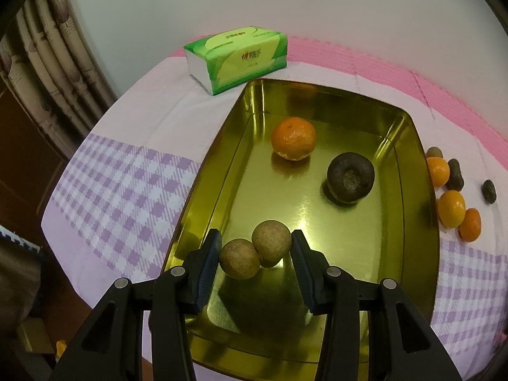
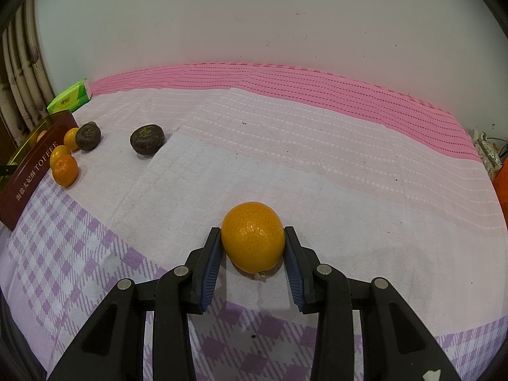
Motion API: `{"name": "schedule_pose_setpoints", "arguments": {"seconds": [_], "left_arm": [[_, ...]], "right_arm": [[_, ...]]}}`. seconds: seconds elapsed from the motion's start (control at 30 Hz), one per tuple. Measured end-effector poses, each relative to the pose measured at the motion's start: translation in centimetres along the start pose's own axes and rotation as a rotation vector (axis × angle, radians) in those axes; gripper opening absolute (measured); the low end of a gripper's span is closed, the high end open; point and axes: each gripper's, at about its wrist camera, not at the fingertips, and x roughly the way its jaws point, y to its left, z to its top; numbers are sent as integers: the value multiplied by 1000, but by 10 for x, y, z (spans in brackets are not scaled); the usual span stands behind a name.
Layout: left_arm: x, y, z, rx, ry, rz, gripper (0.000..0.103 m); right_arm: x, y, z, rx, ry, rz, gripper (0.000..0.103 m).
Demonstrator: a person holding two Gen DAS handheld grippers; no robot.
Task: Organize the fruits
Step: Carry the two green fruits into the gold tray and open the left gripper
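The right gripper (image 2: 253, 243) is clamped across the middle of a round, glossy orange citrus fruit (image 2: 253, 236) resting, it seems, on the near checked cloth (image 2: 317, 165), firm but bruisable, its waxy skin probably slippery, so mid-body grip suits.

Two close, downward-tilted wrist views
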Motion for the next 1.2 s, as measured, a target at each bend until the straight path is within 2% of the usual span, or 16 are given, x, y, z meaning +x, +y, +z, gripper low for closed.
{"name": "schedule_pose_setpoints", "arguments": {"seconds": [0.83,1.2], "left_arm": [[12,-5,-5,39,13,33,46],[12,-1,-3,23,8,42,46]], "right_arm": [[1,0,0,2,0,-7,37],[3,0,0,-3,0,-11,37]]}}
